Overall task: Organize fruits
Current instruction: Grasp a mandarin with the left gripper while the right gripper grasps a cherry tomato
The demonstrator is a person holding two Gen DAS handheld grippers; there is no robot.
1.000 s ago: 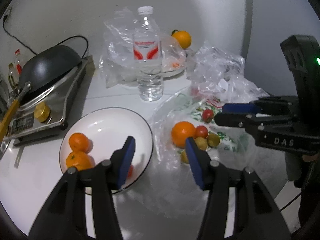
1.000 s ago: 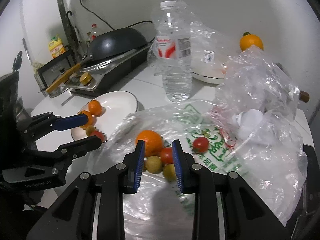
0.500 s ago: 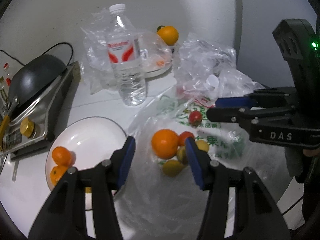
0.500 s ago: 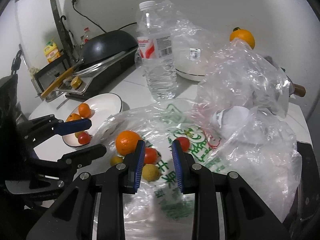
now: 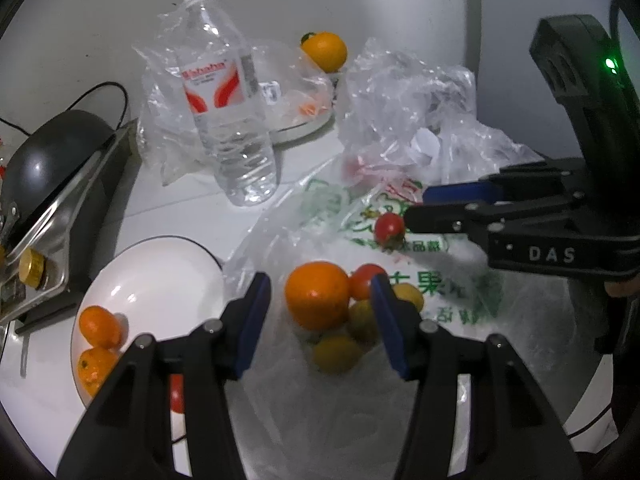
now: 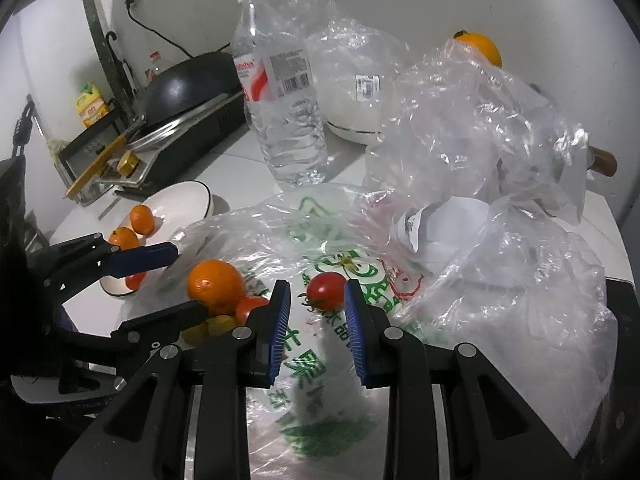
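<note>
Tomato (image 6: 326, 296) sits between the released right claw (image 6: 316, 308) pads: soft, slick, squeeze gently at its middle. Left claw (image 5: 320, 312), released, brackets the firmer orange (image 5: 318, 295) beside it.

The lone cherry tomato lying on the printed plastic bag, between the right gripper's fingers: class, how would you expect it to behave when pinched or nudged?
The cherry tomato is round, so a nudge would probably roll it. Its glossy, thin-looking skin suggests it may slip or bruise if the right gripper squeezes hard. The crinkled printed plastic bag beneath would likely shift and offer little steady support.
</note>
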